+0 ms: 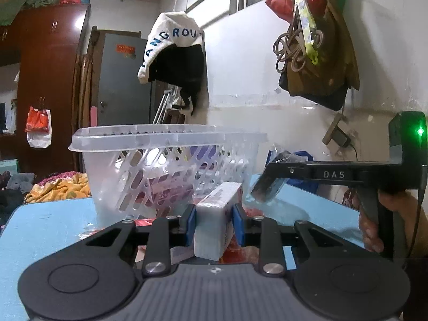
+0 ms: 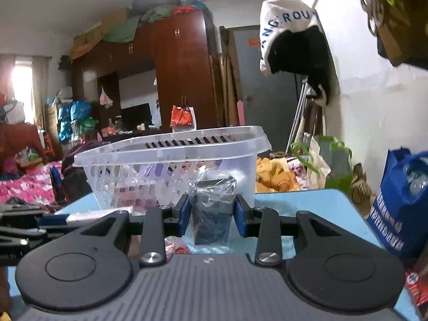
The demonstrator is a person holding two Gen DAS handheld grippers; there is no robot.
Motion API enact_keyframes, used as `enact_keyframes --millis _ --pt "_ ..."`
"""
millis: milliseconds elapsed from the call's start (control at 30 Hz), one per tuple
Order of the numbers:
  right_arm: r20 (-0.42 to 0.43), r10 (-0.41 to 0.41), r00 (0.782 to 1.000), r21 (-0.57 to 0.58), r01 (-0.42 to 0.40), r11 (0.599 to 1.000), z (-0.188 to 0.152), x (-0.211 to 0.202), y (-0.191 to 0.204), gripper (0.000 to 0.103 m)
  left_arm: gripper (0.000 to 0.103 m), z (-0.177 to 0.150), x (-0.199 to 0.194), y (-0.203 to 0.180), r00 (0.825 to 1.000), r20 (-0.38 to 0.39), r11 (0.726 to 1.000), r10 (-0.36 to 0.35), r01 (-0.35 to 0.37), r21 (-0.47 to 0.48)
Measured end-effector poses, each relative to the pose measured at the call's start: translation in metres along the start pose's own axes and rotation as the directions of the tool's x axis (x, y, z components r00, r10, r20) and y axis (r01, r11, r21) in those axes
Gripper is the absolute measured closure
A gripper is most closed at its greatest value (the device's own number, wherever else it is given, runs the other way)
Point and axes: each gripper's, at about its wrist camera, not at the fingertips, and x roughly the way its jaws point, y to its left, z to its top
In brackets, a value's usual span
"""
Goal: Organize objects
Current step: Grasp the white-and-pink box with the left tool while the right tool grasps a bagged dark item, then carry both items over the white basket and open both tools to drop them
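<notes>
**Two grippers, two loads, one basket**

Left wrist view: left gripper (image 1: 214,223) clamped tight on a white box (image 1: 218,222), blue pads pressed to both its sides, box end-on and lifted just above the blue table (image 1: 48,230). Straight beyond, toward the table's far edge, a clear slotted basket (image 1: 165,165) with pink and purple packs showing through its wall. To the right, right gripper (image 1: 270,176) gripped by a hand (image 1: 374,227), closed on a dark pack (image 1: 267,184) in clear wrap, held off the table near the basket's right end.

Right wrist view: right gripper (image 2: 212,214) narrowed onto the dark pack (image 2: 212,214), pads against its sides, wrap crinkling above. Basket (image 2: 171,149) directly behind it on the table (image 2: 307,203). Blue bag (image 2: 398,206) past the table's right edge.
</notes>
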Motion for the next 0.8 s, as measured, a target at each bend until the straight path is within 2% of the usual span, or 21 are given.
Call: enact_keyframes --millis 167,800 --pt "0.045 -0.025 0.999 -0.043 0.027 0.999 0.000 -0.004 0.010 0.065 0.070 0.000 -0.005 0.001 1.000 0.027 1.000 -0.011 0.011 -0.008" --pt "0.054 -0.014 0.998 -0.051 0.017 0.999 -0.002 -0.007 0.012 0.065 0.071 -0.002 -0.011 0.008 0.999 0.049 0.999 -0.009 0.011 -0.035"
